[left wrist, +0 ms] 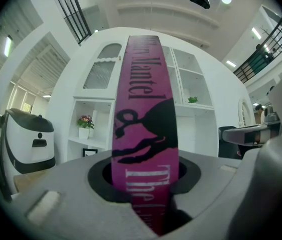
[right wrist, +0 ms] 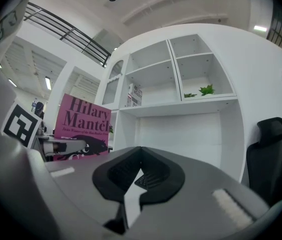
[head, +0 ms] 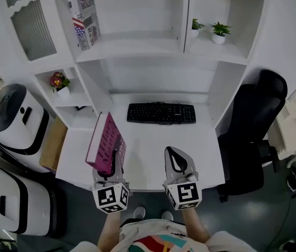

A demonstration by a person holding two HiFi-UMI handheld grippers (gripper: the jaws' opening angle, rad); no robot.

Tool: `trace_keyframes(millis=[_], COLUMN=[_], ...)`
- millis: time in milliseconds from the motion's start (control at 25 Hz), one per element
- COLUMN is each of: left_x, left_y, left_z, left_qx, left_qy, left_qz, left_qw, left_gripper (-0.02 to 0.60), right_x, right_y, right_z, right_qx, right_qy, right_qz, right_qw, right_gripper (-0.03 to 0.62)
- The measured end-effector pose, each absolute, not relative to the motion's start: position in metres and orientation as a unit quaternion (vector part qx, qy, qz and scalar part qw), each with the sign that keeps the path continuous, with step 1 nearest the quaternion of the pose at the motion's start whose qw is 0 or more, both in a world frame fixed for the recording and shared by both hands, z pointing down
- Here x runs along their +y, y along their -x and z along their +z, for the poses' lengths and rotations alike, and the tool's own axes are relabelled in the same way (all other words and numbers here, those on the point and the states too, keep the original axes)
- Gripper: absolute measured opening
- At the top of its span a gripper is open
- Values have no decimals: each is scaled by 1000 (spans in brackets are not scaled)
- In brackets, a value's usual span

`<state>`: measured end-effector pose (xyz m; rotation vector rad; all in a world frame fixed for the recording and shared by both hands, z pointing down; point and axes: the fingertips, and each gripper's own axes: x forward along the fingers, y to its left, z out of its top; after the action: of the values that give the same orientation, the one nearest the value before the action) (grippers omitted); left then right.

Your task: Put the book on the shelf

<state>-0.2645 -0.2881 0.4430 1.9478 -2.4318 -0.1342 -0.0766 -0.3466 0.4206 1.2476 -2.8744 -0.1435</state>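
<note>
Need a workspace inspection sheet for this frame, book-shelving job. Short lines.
Surface: white desk carrying a black keyboard.
Job's things: magenta hardcover book held on end over the desk's front left; white shelf above holds a flag-patterned book, with room beside it.
Clutter: potted green plants upper right, potted flowers in left cubby.
Grippers: left tongs shut on the book; right tongs shut, empty.
Cables: nothing seen.
Surroundings: black office chair right; white-and-black machines and cardboard box left.

The head view looks steeply down on the counter (head: 153, 143) from above; both gripper views sit low, facing level toward the shelves (right wrist: 181, 106) at 12 o'clock, which all share.
</note>
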Motion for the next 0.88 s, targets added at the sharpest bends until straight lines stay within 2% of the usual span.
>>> trace_keyframes(millis=[560,800,880], left_x=[-295,-312,-320], left_y=[281,281,281], left_z=[455,419,397], left_qx=[-769,-744,-737], left_qy=[-635,-660,-669], left_qz=[-46,-35,-32], left_qw=[59,99,90], left_gripper=[150,150,150], right_x=[-344,-340,-337], right_y=[102,105,107], right_z=[428,428,429], right_qx=[-922,-925,-928], right_qy=[-385,-377,-371], right_qz=[-35,-31,-32], right_qw=[13,14,18], right_gripper=[2,2,2])
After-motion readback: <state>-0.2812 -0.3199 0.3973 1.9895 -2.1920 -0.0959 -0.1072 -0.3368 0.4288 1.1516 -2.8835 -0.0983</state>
